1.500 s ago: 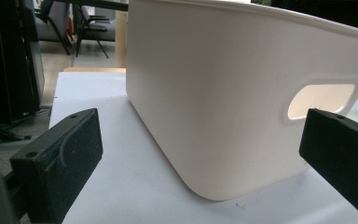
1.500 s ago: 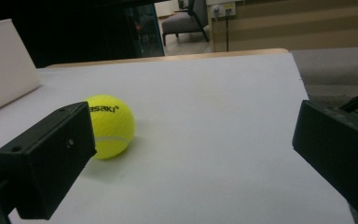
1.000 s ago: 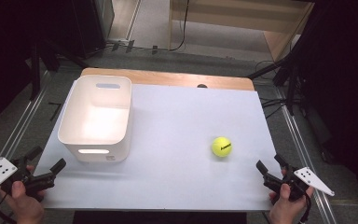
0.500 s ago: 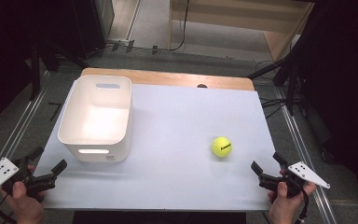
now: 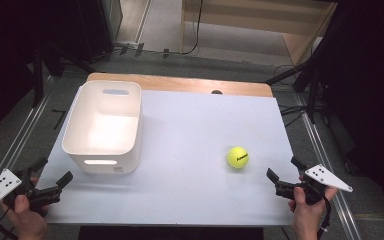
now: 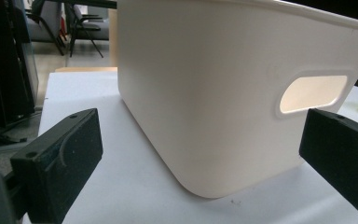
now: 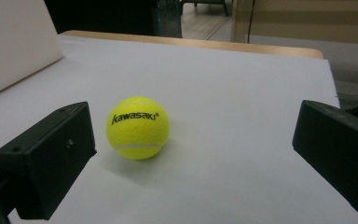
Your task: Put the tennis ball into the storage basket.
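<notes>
Since a second ago, right tool (image 5: 285, 177) jaws have just been opening wide, empty; a hasty approach could nudge the tennis ball (image 5: 238, 157) rolling across the bench (image 5: 190, 150).

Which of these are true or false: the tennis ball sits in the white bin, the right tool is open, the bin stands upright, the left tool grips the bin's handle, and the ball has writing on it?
1. The tennis ball sits in the white bin. False: it lies on the white table, to the right of the bin and apart from it.
2. The right tool is open. True: its jaws stand wide with nothing between them.
3. The bin stands upright. True: its open top faces up.
4. The left tool grips the bin's handle. False: it is open, short of the bin.
5. The ball has writing on it. True: black lettering shows in the right gripper view.
</notes>
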`<state>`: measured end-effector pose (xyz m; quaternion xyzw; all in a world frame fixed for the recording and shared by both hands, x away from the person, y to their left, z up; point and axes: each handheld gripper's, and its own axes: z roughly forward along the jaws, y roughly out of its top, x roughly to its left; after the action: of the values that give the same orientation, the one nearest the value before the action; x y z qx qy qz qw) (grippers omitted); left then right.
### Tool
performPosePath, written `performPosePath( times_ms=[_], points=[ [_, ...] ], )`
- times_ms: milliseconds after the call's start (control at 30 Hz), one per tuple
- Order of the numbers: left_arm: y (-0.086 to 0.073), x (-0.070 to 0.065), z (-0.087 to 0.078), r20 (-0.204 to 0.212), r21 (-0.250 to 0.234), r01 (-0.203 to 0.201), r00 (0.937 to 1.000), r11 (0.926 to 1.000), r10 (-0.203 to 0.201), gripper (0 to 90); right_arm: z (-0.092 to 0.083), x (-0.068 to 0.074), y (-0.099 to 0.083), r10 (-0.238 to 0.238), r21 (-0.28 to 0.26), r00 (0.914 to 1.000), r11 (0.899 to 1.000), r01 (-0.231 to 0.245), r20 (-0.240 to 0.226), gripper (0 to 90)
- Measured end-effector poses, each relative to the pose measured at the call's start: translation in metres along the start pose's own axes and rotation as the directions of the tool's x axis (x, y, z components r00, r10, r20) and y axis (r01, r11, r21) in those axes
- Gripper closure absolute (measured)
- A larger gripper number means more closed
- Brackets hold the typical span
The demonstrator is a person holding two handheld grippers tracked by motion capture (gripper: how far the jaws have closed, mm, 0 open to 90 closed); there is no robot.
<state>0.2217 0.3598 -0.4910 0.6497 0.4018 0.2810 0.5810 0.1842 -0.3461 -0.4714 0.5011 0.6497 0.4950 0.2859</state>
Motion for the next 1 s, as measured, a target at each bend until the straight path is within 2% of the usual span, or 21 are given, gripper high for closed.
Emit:
performPosePath(
  times_ms=[100,133,200,300,433,500,667,767,900,1000],
  points=[
    [0.0,0.0,0.0,0.001,0.0,0.0,1.0,1.0,0.0,0.0,0.002,0.001,0.005,-0.017,0.014,0.9998,1.0,0.017,-0.004,0.0],
    [0.0,0.0,0.0,0.001,0.0,0.0,1.0,1.0,0.0,0.0,0.004,0.001,0.009,-0.018,0.023,0.9996,1.0,0.018,-0.023,0.0],
    [0.0,-0.001,0.0,0.002,0.0,0.001,1.0,1.0,-0.001,0.0,0.006,0.0,0.012,-0.024,0.03,0.9993,0.999,0.025,-0.028,0.0],
    [0.0,-0.001,0.001,0.002,-0.002,0.003,1.0,1.0,-0.003,0.0,0.011,0.0,0.019,-0.052,0.068,0.9978,0.996,0.055,-0.042,0.0],
    [0.0,0.0,0.0,0.001,-0.001,0.003,1.0,1.0,-0.003,0.0,0.016,0.0,0.024,-0.059,0.098,0.9968,0.993,0.064,-0.054,0.0],
    [0.0,0.0,0.0,0.001,-0.001,0.003,1.0,1.0,-0.003,0.0,0.021,-0.001,0.027,-0.066,0.136,0.9958,0.988,0.074,-0.063,0.0],
    [0.0,0.0,0.0,0.0,-0.001,0.003,1.0,1.0,-0.003,0.0,0.028,-0.003,0.031,-0.081,0.169,0.9936,0.981,0.093,-0.079,0.0],
    [0.0,0.0,0.0,0.0,-0.001,0.004,1.0,1.0,-0.004,0.0,0.035,-0.001,0.036,-0.101,0.215,0.9894,0.969,0.122,-0.104,0.0],
    [0.0,0.0,0.0,0.0,-0.002,0.008,1.0,1.0,-0.008,0.0,0.039,-0.002,0.038,-0.103,0.235,0.9879,0.964,0.128,-0.115,0.0],
    [0.0,0.0,0.0,0.002,-0.001,0.005,1.0,1.0,-0.005,0.0,0.044,-0.002,0.039,-0.114,0.263,0.9856,0.954,0.144,-0.125,0.0]
  ],
)
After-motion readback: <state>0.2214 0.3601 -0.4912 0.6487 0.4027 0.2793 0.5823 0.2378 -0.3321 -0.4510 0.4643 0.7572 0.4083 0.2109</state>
